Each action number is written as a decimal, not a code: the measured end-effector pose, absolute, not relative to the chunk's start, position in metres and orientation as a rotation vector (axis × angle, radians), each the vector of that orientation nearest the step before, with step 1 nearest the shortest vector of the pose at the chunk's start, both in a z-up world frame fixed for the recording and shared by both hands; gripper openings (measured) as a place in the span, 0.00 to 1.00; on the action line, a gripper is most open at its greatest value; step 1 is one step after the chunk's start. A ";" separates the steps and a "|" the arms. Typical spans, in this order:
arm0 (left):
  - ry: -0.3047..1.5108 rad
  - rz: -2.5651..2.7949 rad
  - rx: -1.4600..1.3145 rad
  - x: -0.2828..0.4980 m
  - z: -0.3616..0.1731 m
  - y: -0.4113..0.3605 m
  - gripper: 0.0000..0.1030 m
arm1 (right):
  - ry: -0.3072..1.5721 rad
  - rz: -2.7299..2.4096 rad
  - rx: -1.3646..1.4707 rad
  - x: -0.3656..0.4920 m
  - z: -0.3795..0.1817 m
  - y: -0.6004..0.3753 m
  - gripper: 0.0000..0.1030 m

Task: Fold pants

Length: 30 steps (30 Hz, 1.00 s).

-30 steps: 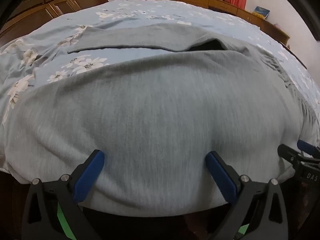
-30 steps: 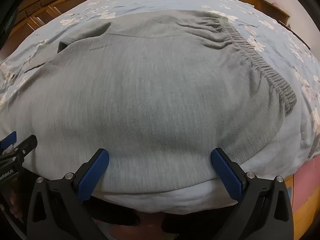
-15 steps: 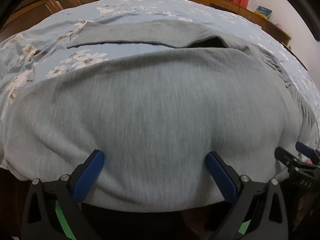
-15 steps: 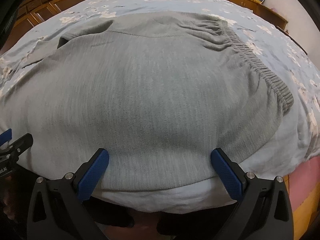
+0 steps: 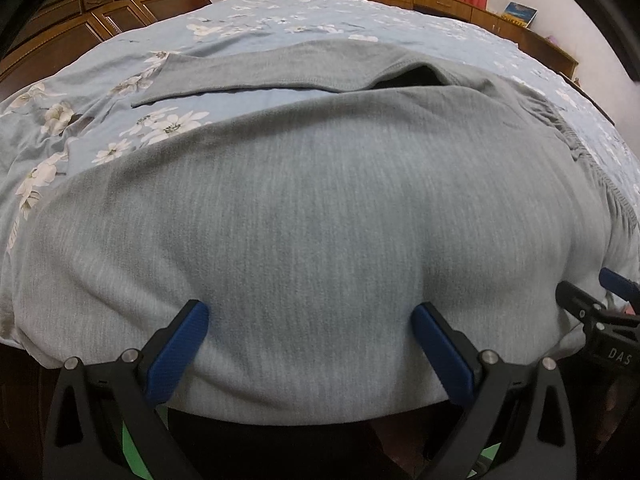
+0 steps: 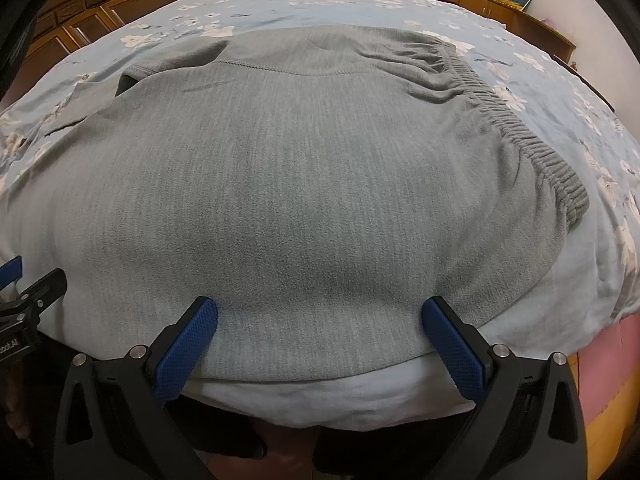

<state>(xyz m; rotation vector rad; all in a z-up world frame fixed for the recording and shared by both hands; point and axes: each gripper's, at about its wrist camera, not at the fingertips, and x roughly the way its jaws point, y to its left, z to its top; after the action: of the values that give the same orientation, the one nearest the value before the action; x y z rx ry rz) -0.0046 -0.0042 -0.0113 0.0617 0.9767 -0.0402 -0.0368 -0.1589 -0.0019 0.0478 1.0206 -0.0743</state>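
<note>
Nearest, the left gripper (image 5: 308, 330) and the right gripper (image 6: 320, 326) are both seen with jaws spread wide and nothing between them, poised at the near edge of the bed. The grey pants (image 5: 320, 208) are spread flat on the floral bedsheet (image 5: 256, 20), their near side lying right at the mattress edge just ahead of both grippers.

The fabric is judged to be a soft, light knit: it will drape and sag when lifted and is unlikely to slip from the ribbed blue pads (image 6: 186, 348). A hold is best taken on the near edge, one gripper towards the leg at the left and one towards the gathered waistband (image 6: 516, 128) at the right, where the elastic gives a thicker bite.

Farther off, the second leg (image 5: 256, 72) is seen angled away, with a dark opening beside it at the crotch. The near leg's hem is cut off at the left, and the pants' very edge is possibly draped over the mattress side; this cannot be made out. Wooden cabinets (image 5: 100, 12) stand beyond.
</note>
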 end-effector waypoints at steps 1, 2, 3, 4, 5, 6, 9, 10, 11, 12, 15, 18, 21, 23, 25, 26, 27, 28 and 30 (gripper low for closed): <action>0.977 -0.040 0.063 -0.004 -0.011 -0.004 1.00 | 1.021 -0.074 0.048 -0.037 -0.002 -0.159 1.00; 0.978 -0.041 0.064 -0.004 -0.011 -0.004 1.00 | 1.021 -0.074 0.049 -0.037 -0.002 -0.159 1.00; 0.979 -0.042 0.066 -0.004 -0.011 -0.004 1.00 | 1.021 -0.074 0.048 -0.037 -0.002 -0.159 1.00; 0.980 -0.044 0.066 -0.004 -0.011 -0.004 1.00 | 1.022 -0.075 0.045 -0.037 -0.002 -0.159 1.00; 0.979 -0.046 0.065 -0.004 -0.011 -0.004 1.00 | 1.023 -0.077 0.044 -0.036 -0.002 -0.159 1.00; 0.978 -0.046 0.065 -0.003 -0.011 -0.003 1.00 | 1.024 -0.078 0.043 -0.036 -0.002 -0.158 1.00; 0.981 -0.041 0.075 -0.003 -0.011 -0.004 1.00 | 1.022 -0.079 0.039 -0.035 -0.002 -0.158 1.00; 0.983 -0.041 0.076 -0.003 -0.011 -0.004 1.00 | 1.022 -0.078 0.038 -0.035 -0.003 -0.158 1.00; 0.983 -0.041 0.075 -0.002 -0.011 -0.004 1.00 | 1.023 -0.077 0.037 -0.035 -0.003 -0.158 1.00; 0.982 -0.042 0.075 -0.002 -0.011 -0.004 1.00 | 1.024 -0.075 0.038 -0.035 -0.003 -0.158 1.00; 0.983 -0.041 0.077 -0.002 -0.011 -0.005 1.00 | 1.028 -0.075 0.038 -0.034 -0.003 -0.159 1.00; 0.987 -0.043 0.077 -0.001 -0.010 -0.005 1.00 | 1.040 -0.074 0.037 -0.033 -0.003 -0.159 1.00; 0.991 -0.043 0.076 0.000 -0.010 -0.006 1.00 | 1.050 -0.069 0.032 -0.031 -0.004 -0.160 1.00; 0.989 -0.044 0.076 -0.001 -0.010 -0.006 1.00 | 1.050 -0.070 0.029 -0.031 -0.004 -0.159 1.00; 0.988 -0.048 0.077 -0.001 -0.010 -0.006 1.00 | 1.052 -0.075 0.023 -0.031 -0.005 -0.158 1.00; 0.989 -0.050 0.077 -0.001 -0.010 -0.006 1.00 | 1.052 -0.077 0.019 -0.031 -0.005 -0.158 1.00; 0.990 -0.054 0.079 0.000 -0.010 -0.006 1.00 | 1.053 -0.078 0.016 -0.030 -0.005 -0.158 1.00; 0.991 -0.057 0.080 0.000 -0.010 -0.006 1.00 | 1.053 -0.082 0.016 -0.030 -0.005 -0.158 1.00; 0.990 -0.061 0.080 -0.001 -0.010 -0.004 1.00 | 1.047 -0.088 0.018 -0.030 -0.005 -0.159 1.00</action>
<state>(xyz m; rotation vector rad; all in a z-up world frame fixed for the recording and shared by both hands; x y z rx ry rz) -0.0009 -0.0042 -0.0104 0.0797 0.9902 -0.0615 -0.0298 -0.1585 -0.0054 0.0179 1.0471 -0.0882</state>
